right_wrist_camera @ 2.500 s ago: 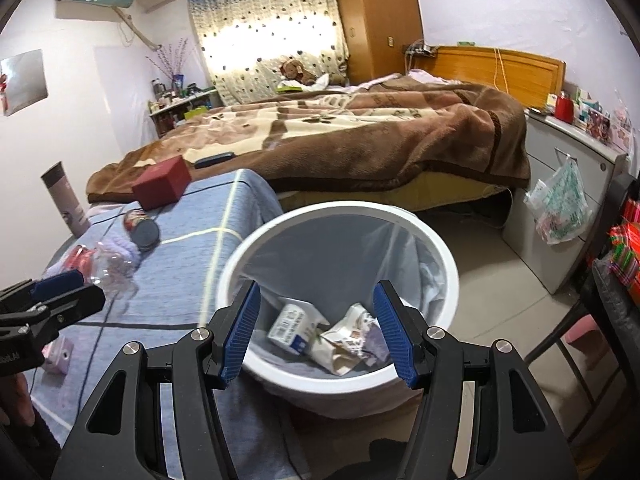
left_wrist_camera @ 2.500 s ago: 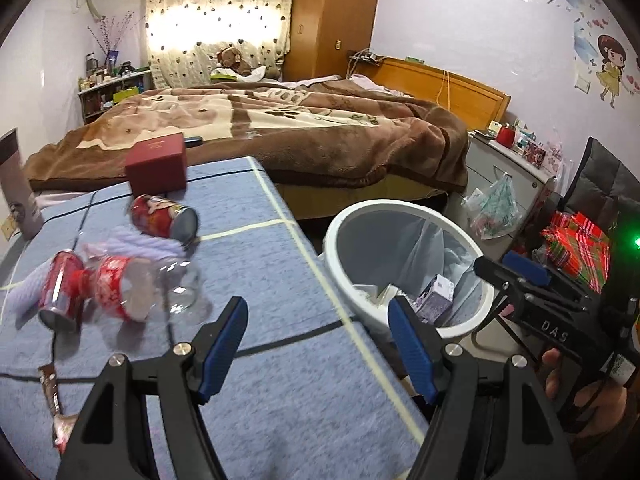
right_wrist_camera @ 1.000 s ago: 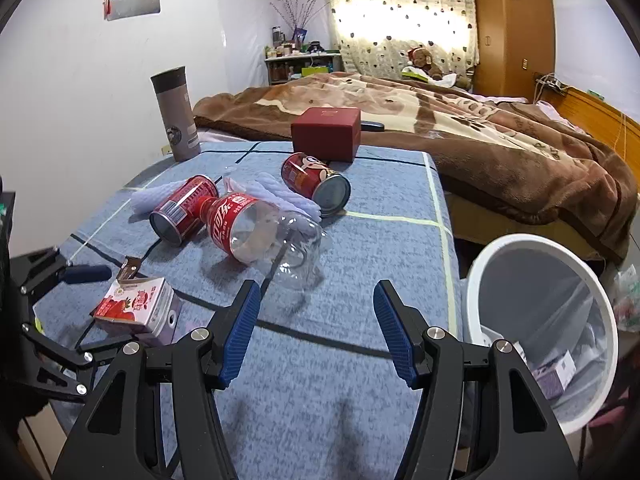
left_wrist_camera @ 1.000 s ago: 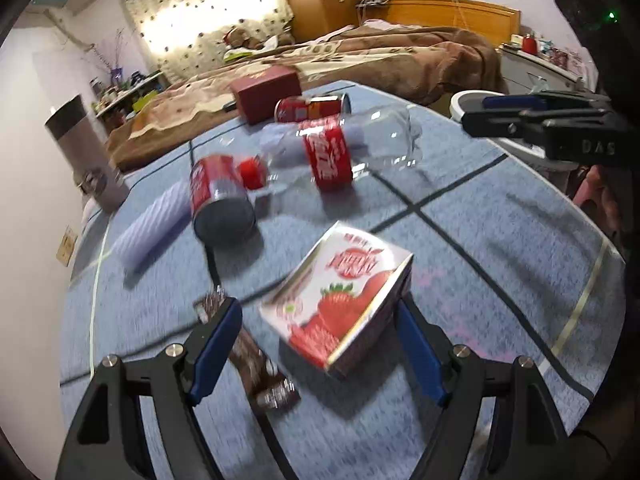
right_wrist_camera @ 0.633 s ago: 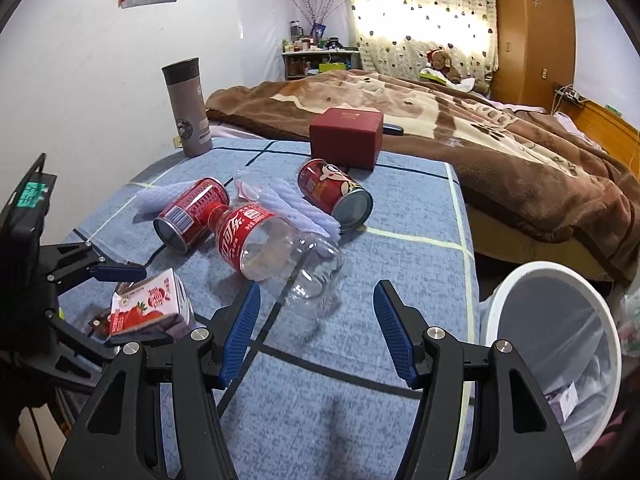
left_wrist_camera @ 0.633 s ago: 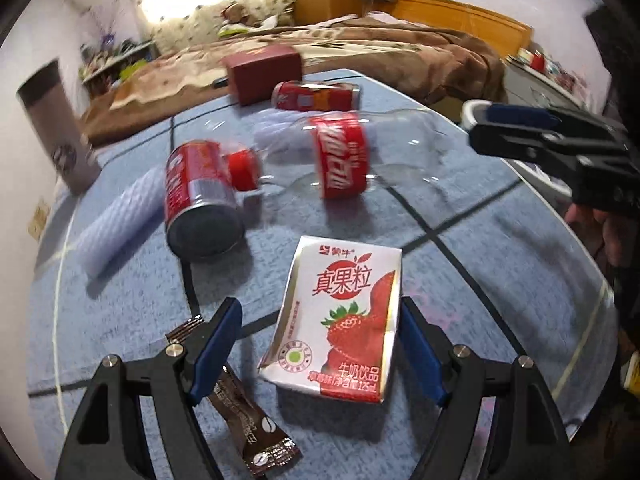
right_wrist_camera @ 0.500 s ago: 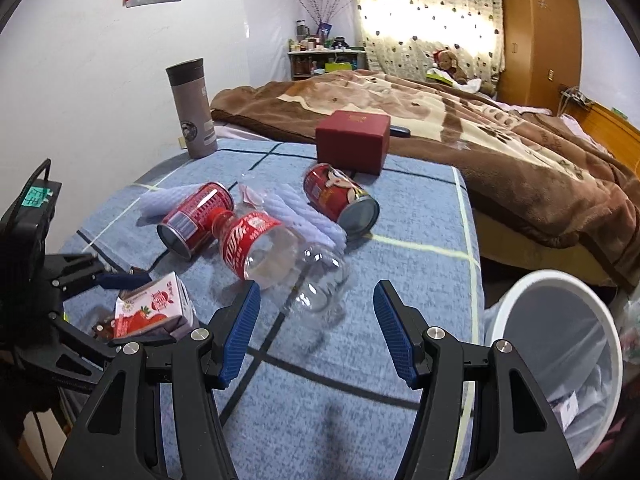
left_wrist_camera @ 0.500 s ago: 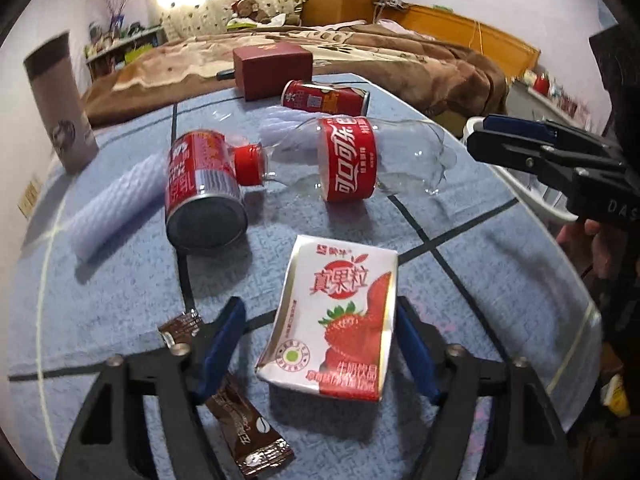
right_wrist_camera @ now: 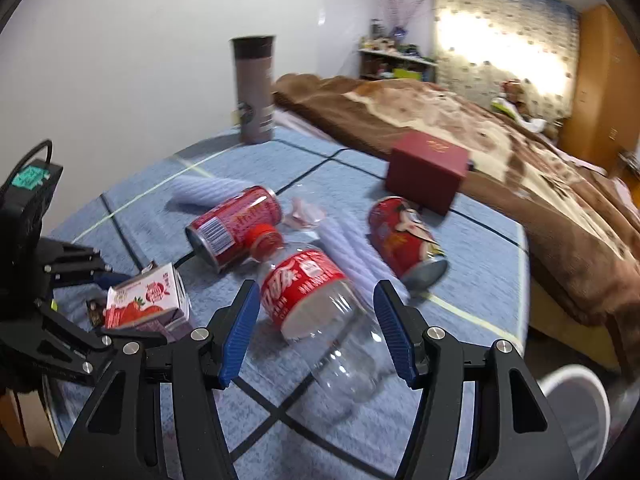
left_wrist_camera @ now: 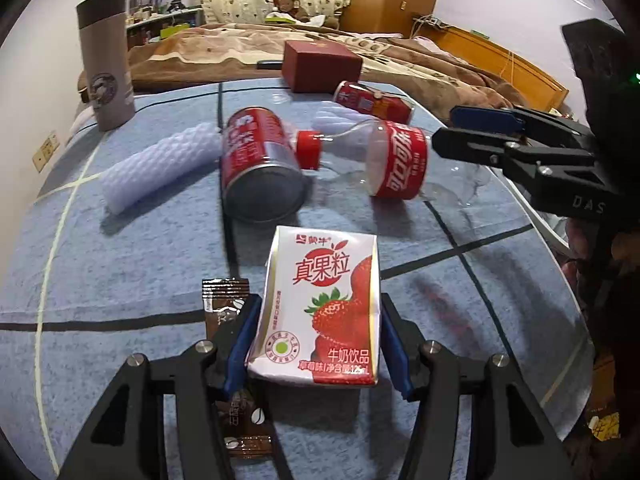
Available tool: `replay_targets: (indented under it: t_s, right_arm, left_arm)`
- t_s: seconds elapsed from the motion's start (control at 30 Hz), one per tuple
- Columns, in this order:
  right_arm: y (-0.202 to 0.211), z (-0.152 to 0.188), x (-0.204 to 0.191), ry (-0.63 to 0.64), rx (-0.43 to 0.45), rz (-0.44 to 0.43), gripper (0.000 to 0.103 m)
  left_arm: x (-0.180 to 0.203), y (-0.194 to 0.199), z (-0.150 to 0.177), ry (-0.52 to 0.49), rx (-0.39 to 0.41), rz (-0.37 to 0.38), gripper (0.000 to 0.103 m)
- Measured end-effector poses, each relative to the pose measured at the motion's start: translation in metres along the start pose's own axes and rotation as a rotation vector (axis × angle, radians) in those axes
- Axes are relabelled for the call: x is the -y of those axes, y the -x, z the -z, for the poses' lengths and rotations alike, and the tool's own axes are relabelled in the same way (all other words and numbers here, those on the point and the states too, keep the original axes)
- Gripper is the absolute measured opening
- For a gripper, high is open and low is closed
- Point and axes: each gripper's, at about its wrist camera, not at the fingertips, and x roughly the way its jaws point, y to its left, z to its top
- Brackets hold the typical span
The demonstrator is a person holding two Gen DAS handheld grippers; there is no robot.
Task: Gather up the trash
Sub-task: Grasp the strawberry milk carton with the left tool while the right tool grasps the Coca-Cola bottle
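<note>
Two grippers worked over the blue tablecloth [left_wrist_camera: 120, 272].
Right gripper [right_wrist_camera: 316, 328] stood spread around the clear plastic bottle [right_wrist_camera: 324, 312], pads apart from it. Left gripper [left_wrist_camera: 316, 340] pinched the strawberry milk carton [left_wrist_camera: 324, 304] at the near edge, a brown sachet [left_wrist_camera: 226, 304] just left.

Milk carton [left_wrist_camera: 324, 308] sits on the counter [left_wrist_camera: 120, 264] with a wrapper [left_wrist_camera: 224, 300] just left of it. Behind it a can [left_wrist_camera: 256, 168] lies left of the bottle [left_wrist_camera: 384, 160], box [left_wrist_camera: 320, 65] and tumbler [left_wrist_camera: 106, 64] further back.
</note>
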Motion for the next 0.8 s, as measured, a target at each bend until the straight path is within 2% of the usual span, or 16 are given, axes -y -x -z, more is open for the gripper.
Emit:
replay_targets:
  t_s: [0.17,0.37,0.6,0.67,0.8]
  right_arm:
    - [-0.016,-0.007,-0.002,0.07,-0.101,-0.006,0.061]
    - [-0.015,-0.004,-0.013,0.137,-0.188,-0.02,0.061]
    - [-0.008,-0.002,-0.023,0.078,-0.264,-0.042,0.061]
    - [-0.01,-0.003,-0.021,0.026,-0.262,-0.052,0.061]
    - [-0.017,0.001,-0.024,-0.004,-0.244,-0.006,0.061]
  left_arm:
    - [-0.005,0.001,0.0,0.027,0.002,-0.001,0.059]
    - [-0.011,0.001,-0.002,0.049,0.001,0.006,0.059]
    - [-0.017,0.0,-0.002,0.081,0.008,0.008,0.059]
    - [-0.017,0.001,-0.002,0.085,0.009,0.005,0.059]
    - [-0.018,0.001,-0.003,0.103,0.012,-0.012,0.059]
